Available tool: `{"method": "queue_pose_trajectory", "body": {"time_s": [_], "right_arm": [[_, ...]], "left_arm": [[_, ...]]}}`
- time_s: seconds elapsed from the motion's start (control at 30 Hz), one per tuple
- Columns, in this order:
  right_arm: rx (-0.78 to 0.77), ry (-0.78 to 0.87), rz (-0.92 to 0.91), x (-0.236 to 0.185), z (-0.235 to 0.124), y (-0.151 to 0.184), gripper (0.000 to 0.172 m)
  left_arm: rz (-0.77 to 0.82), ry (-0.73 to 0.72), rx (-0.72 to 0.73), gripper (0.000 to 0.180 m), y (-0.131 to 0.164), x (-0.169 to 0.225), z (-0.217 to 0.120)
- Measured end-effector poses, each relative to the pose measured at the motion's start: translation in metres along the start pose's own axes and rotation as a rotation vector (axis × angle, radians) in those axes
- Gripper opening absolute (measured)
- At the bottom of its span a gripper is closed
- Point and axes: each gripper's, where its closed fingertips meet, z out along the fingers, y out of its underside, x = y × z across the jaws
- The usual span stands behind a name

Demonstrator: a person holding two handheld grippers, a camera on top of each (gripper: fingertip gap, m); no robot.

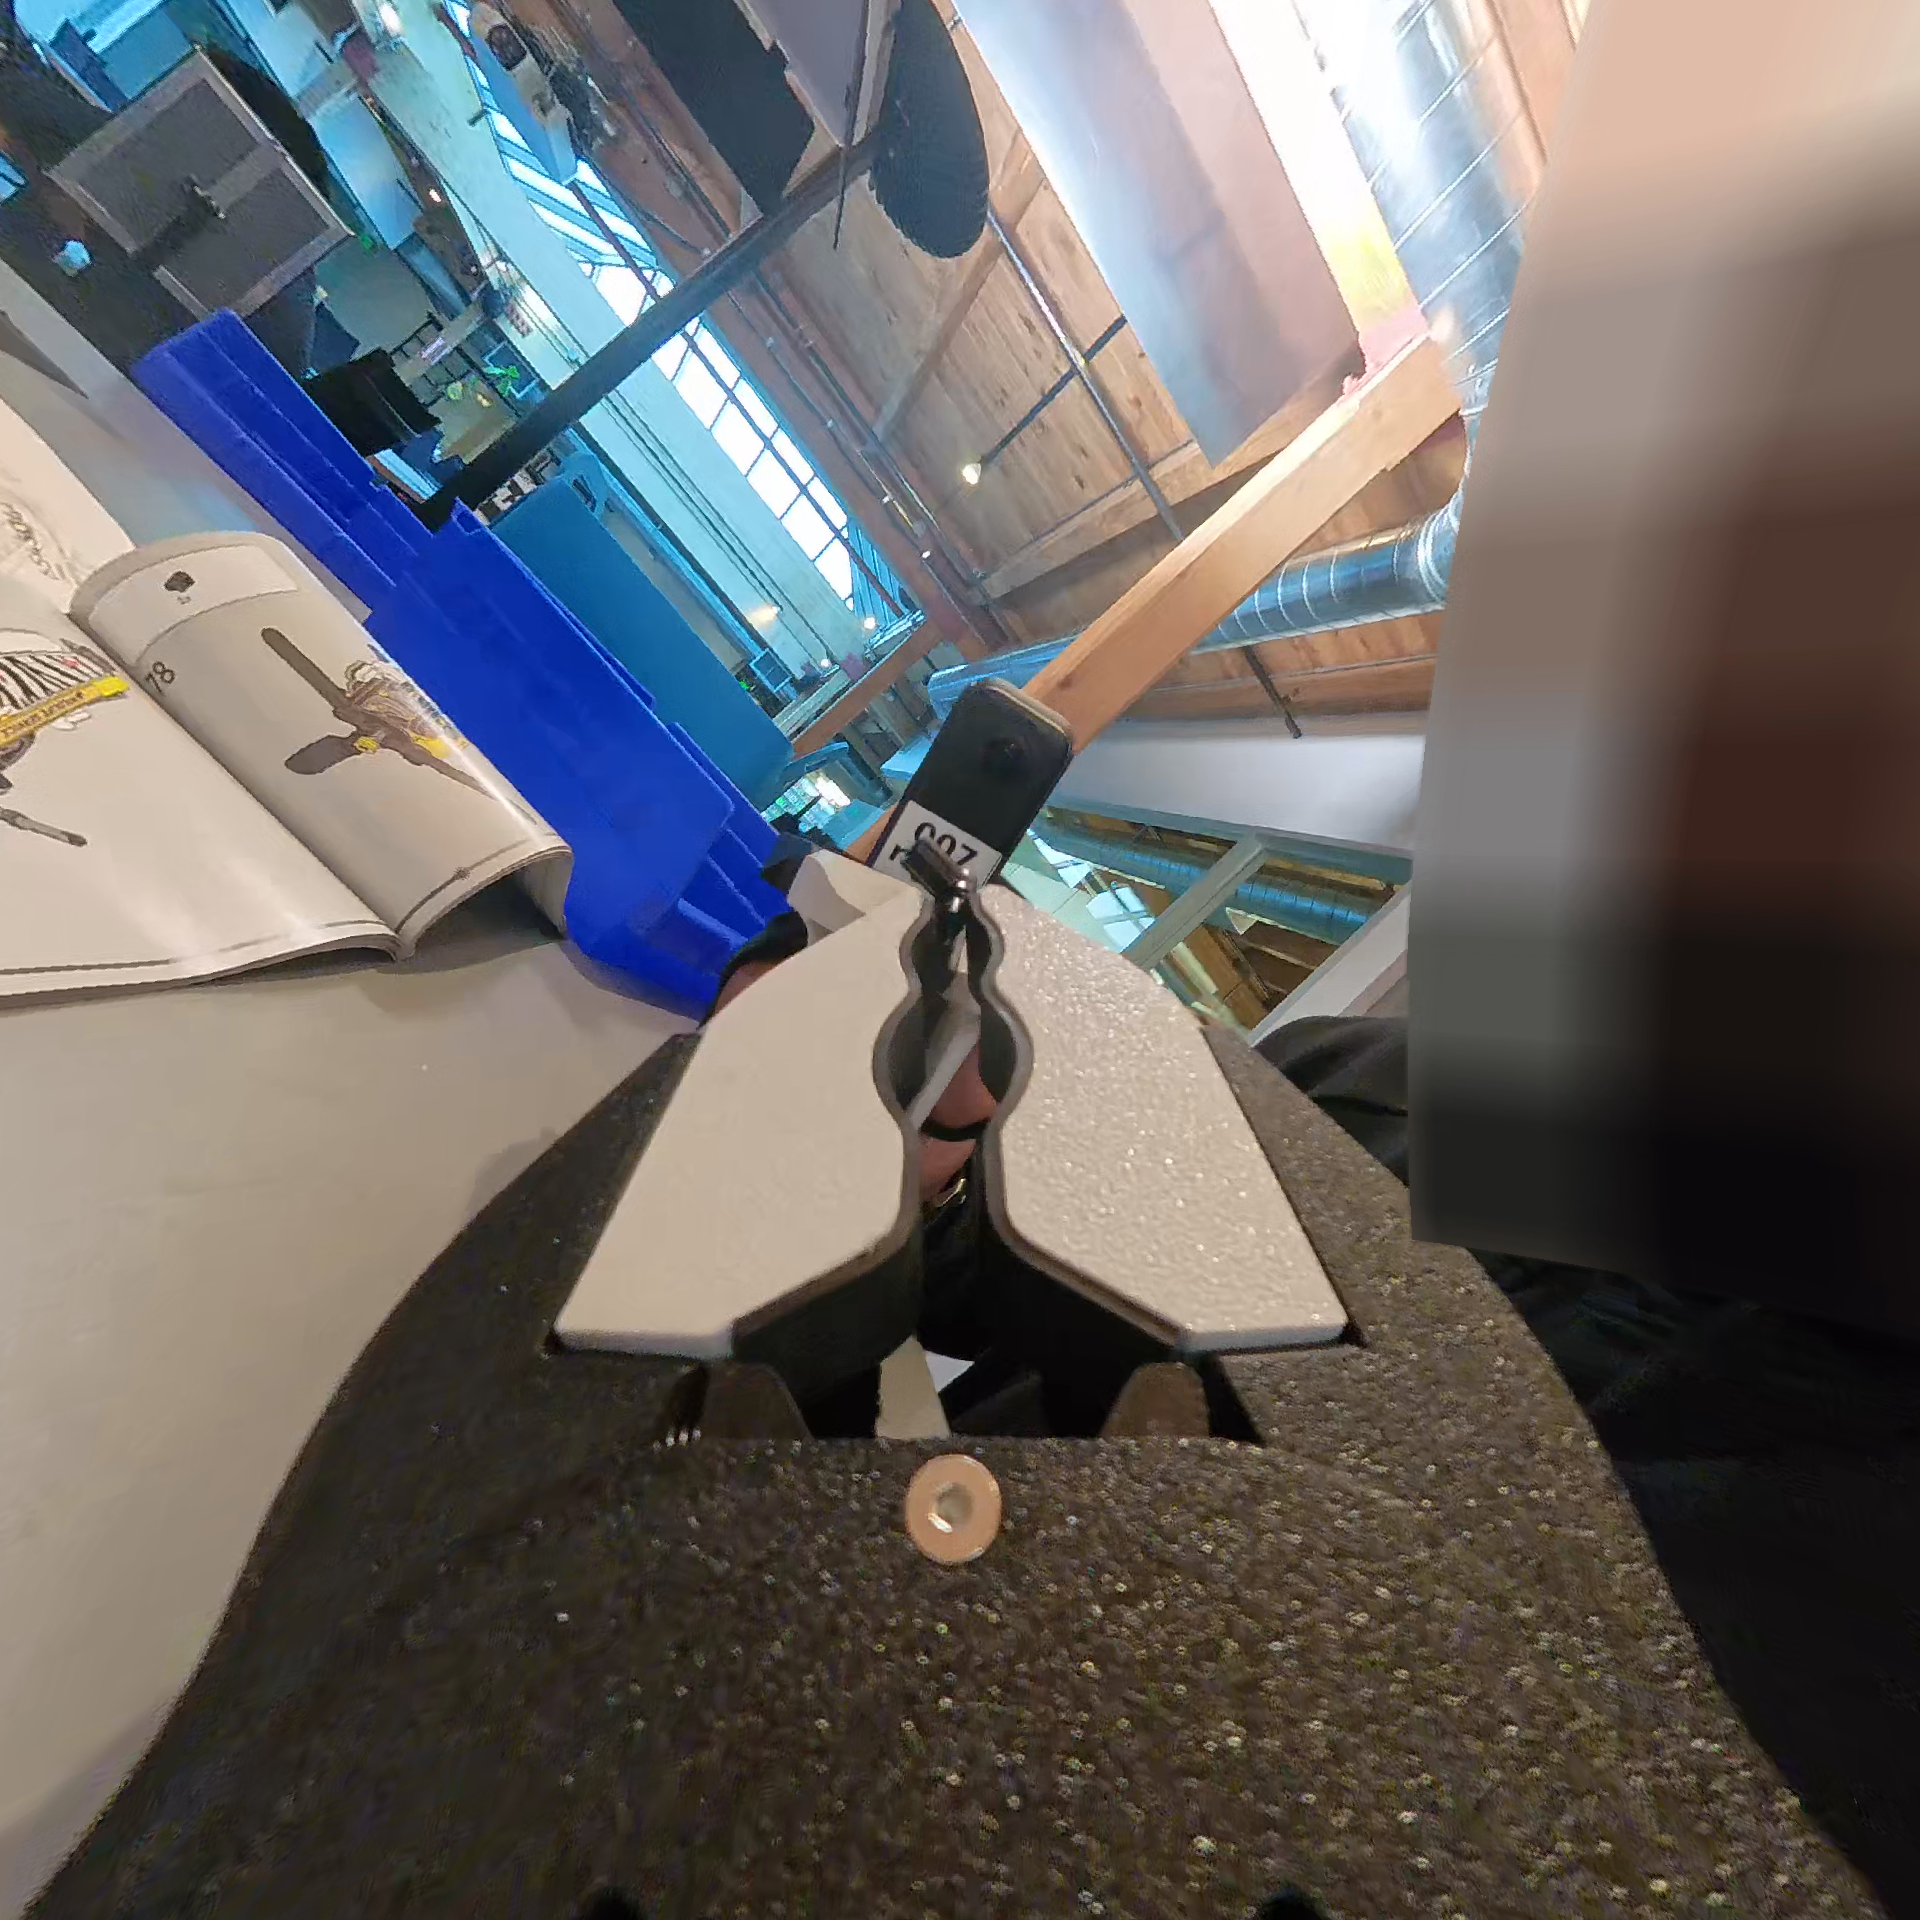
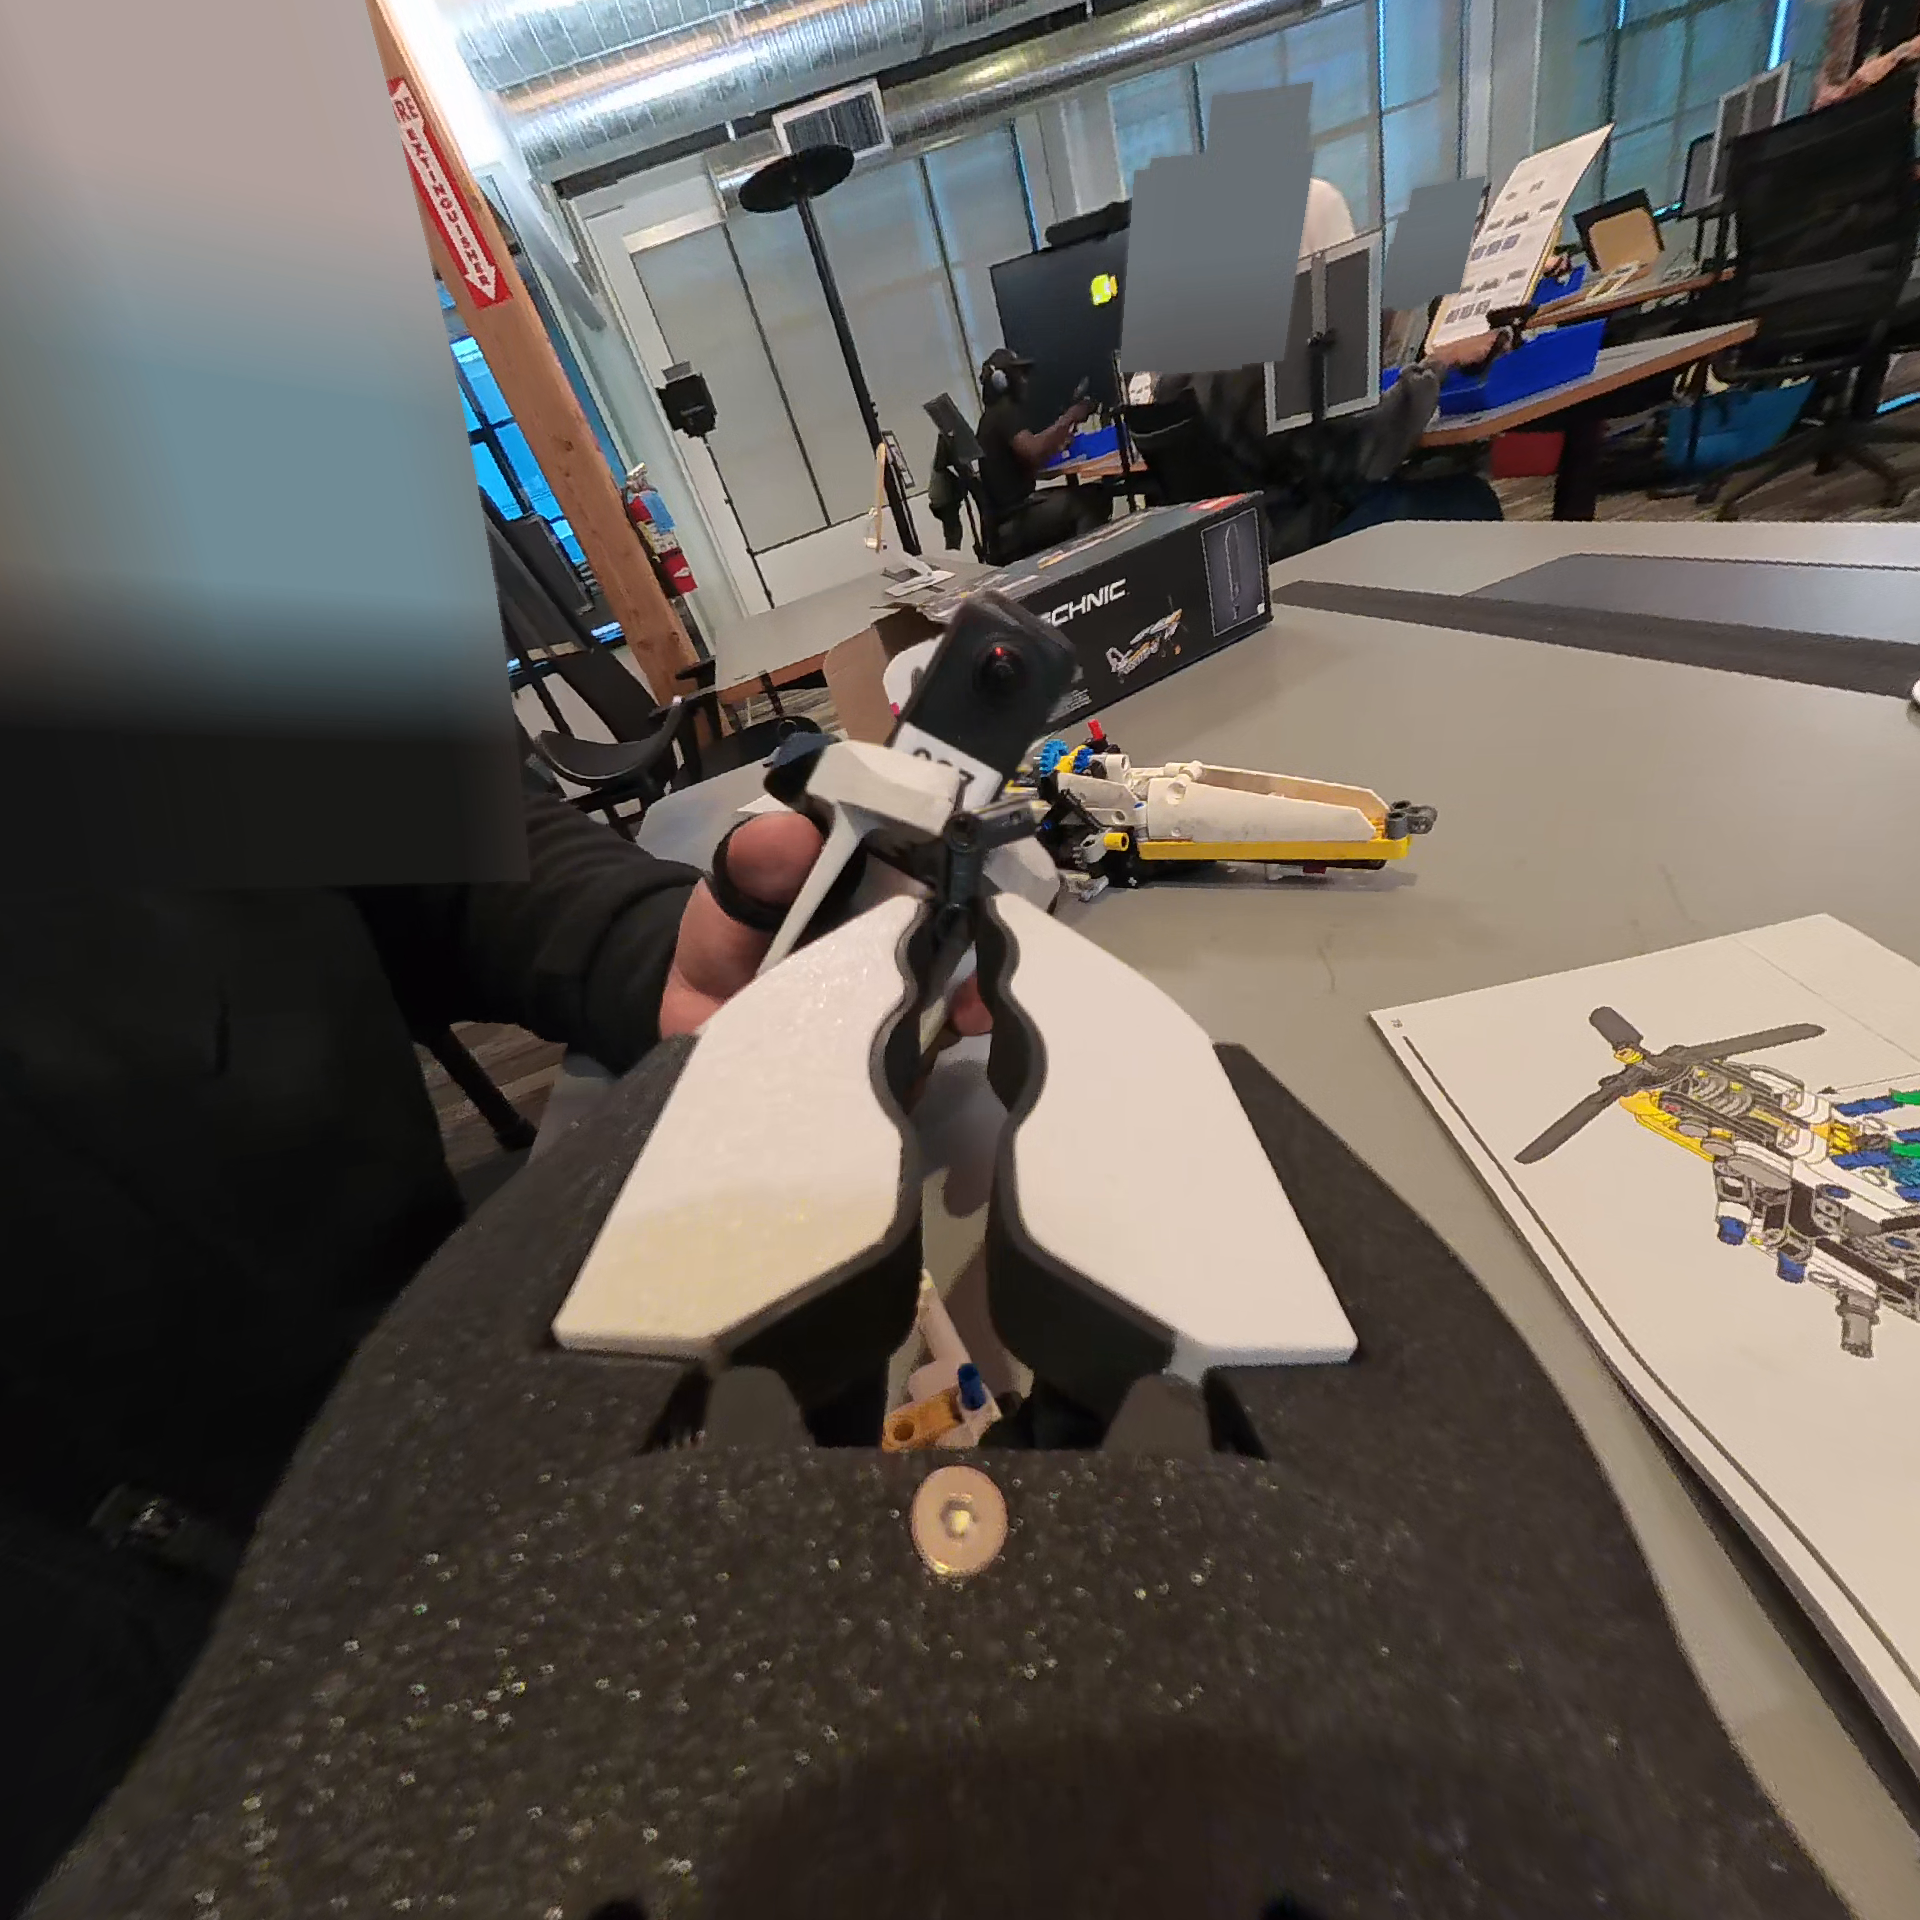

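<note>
Two hand-held grippers, tip to tip in the air above the near desk (image 2: 1558, 748) edge.

Right hand-held gripper (image 2: 956, 914): pressed nearly together, pinching a thin dark rod (image 2: 958, 873) that stands up out of the fingertips. Left hand-held gripper (image 1: 951, 914): likewise closed, pinching a small dark connector (image 1: 938, 871) right at the tips. Rod and connector apparently meeting at an elbow between the two grippers; whether one piece or two, cannot tell.

Handling, as a judgement: light, stiff plastic, smooth and a bit slippery. Small enough to twist or pop out of a pinch if pushed off-axis. Not fragile, though easily dropped and lost. Best held low on the rod's shaft, close to the joint, with the pads square across it. For the connector, across its flat sides, with the open end left free.

Elsewhere: white-and-yellow model (image 2: 1247, 821) lying on the desk just beyond the grippers, to the right. Box (image 2: 1143, 603) farther back. Open booklet (image 2: 1714, 1143) near right. Blue bins (image 1: 468, 623) far left in the left wrist view. Hand (image 2: 727, 935) on the left hand-held gripper's handle.
</note>
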Motion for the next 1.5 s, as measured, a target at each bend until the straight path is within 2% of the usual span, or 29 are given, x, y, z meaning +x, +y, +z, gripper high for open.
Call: {"method": "queue_pose_trajectory", "body": {"time_s": [0.07,0.17,0.27,0.37,0.6,0.77,1.0,1.13,1.3,1.5], "right_arm": [[-0.017,0.002,-0.004,0.001,-0.001,0.001,0.007],[-0.078,0.019,-0.023,0.004,-0.003,0.006,0.007],[-0.151,0.028,-0.076,0.003,-0.003,0.014,0.007],[-0.232,0.034,-0.159,0.0,-0.002,0.022,0.007],[-0.359,0.042,-0.323,-0.006,0.0,0.037,0.007],[-0.405,0.057,-0.399,-0.006,0.0,0.044,0.007],[-0.383,0.072,-0.412,-0.005,-0.003,0.039,0.007],[-0.362,0.059,-0.384,-0.006,-0.004,0.038,0.007],[-0.345,0.038,-0.348,-0.008,-0.004,0.038,0.007],[-0.265,-0.037,-0.184,-0.01,-0.006,0.031,0.007]], "left_arm": [[0.072,-0.032,-0.025,0.008,0.0,-0.001,0.0],[0.28,-0.077,-0.099,0.019,-0.002,0.002,-0.001],[0.501,-0.133,-0.228,0.031,0.004,0.0,-0.001],[0.689,-0.17,-0.352,0.033,0.013,-0.004,-0.003],[0.93,-0.221,-0.568,0.033,0.032,-0.018,-0.013],[0.989,-0.206,-0.618,0.02,0.039,-0.02,-0.016],[0.961,-0.201,-0.614,0.026,0.038,-0.021,-0.019],[0.946,-0.194,-0.61,0.024,0.038,-0.019,-0.019],[0.976,-0.19,-0.638,0.008,0.043,-0.019,-0.019],[0.952,-0.216,-0.618,0.006,0.039,-0.015,-0.015]]}}
